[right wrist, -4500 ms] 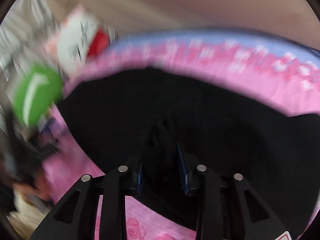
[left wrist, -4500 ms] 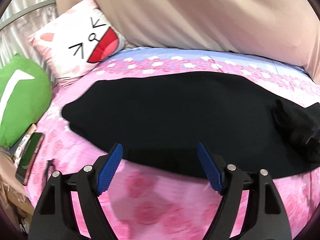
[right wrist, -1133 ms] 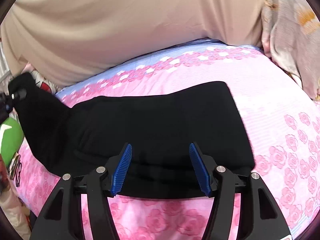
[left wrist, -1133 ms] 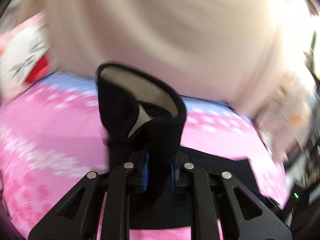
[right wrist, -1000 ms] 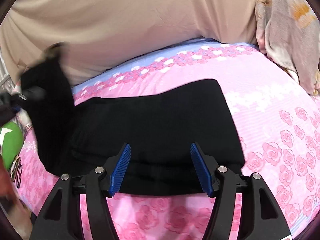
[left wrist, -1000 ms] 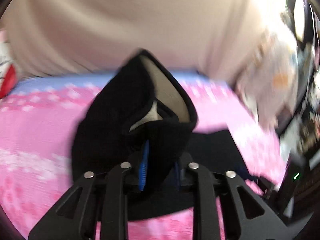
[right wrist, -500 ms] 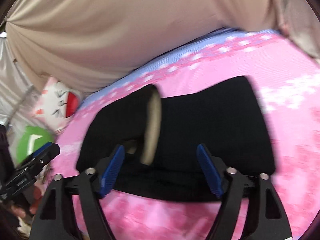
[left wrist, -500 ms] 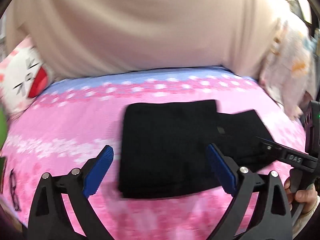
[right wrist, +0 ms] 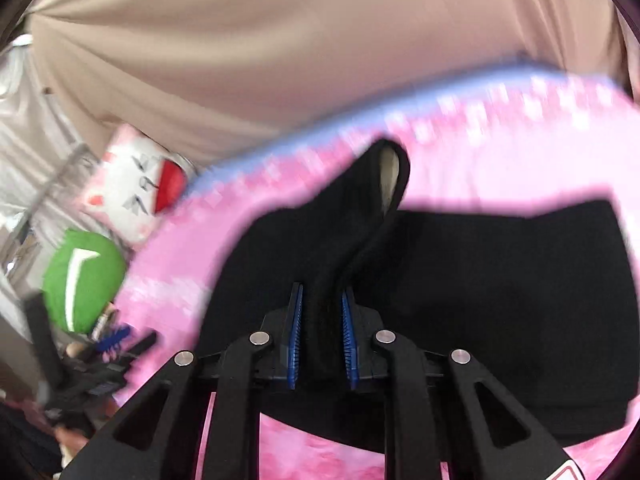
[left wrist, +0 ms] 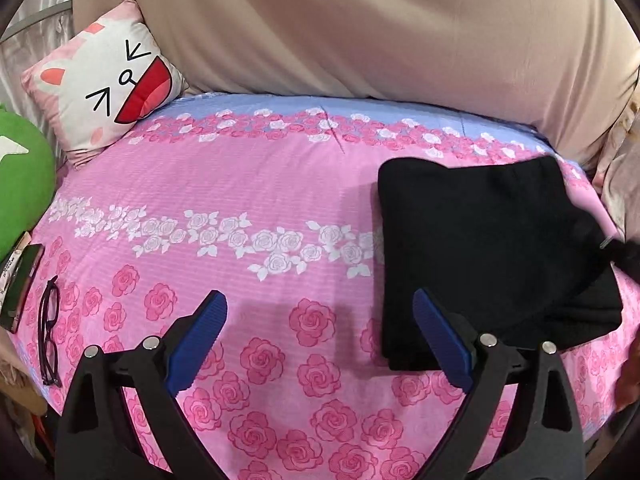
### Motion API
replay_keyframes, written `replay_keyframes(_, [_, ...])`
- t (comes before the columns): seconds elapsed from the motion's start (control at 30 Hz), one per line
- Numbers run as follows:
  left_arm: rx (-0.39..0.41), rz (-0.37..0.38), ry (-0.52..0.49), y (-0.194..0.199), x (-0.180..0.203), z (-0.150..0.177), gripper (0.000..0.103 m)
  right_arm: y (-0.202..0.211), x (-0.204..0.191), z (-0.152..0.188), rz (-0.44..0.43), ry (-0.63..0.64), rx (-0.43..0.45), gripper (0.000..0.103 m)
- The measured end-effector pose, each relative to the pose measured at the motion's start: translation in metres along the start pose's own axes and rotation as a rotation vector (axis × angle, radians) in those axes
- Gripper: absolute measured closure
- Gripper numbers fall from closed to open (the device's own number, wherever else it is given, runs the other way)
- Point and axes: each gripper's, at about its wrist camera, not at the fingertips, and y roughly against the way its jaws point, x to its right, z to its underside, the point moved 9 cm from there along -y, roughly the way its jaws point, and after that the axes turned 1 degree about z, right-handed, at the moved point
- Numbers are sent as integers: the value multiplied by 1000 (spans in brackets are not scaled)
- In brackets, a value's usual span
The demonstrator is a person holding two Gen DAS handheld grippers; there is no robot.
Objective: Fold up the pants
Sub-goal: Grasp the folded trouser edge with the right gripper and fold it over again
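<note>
Scanning from the left edge of the left wrist view, we see a green cushion (left wrist: 22, 184), a pair of glasses (left wrist: 47, 330) lying on the bedspread below it, and a cat-face pillow (left wrist: 106, 80) leaning against the beige curtain (left wrist: 360, 28). Our left gripper (left wrist: 320, 336) hovers over the rose-patterned pink bedspread (left wrist: 240, 184) with its jaws spread wide and nothing between them; its right finger (left wrist: 438, 338) overlaps the near-left corner of the folded black pants (left wrist: 480, 248), which lie on the right side of the bed. At the far right of that view a dark blurred shape meets the pants' edge; we cannot tell what it is. In the blurred right wrist view, our right gripper (right wrist: 322, 336) has its jaws closing on a raised fold of the pants (right wrist: 500, 280), the pads (right wrist: 296, 336) pressing the cloth from both sides, with a pale lining showing at the top of the lifted fold.
</note>
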Motion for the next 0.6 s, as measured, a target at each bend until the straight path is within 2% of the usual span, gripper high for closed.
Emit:
replay_keyframes(0.07, [7,20,1,2,3,-2,11,28,-7,-20,9,40,74,87])
replay_keyframes(0.1, [6,26,1,2,5,-2,11,46,-6,-29,36,64,119,87])
replay_keyframes(0.17, [1,38,-5,1,12,0,11,59,11,-34,97,69,148,87])
replay_keyframes(0.23, [-14,49,-10,-4,19,3,11,50,51,-23,173,14,108,87])
replay_keyframes(0.33, [-34,67,-22,-10,30,7,11,13,103,13,235,-90,-25,87])
replay_keyframes(0.4, [-35,67,-35,-10,35,7,11,0,112,25,261,-104,-52,86])
replay_keyframes(0.47, [-36,64,-39,-11,36,6,11,1,104,19,234,-101,-36,87])
replay_keyframes(0.6, [-32,67,-38,-9,37,2,11,33,63,-27,151,-22,76,89])
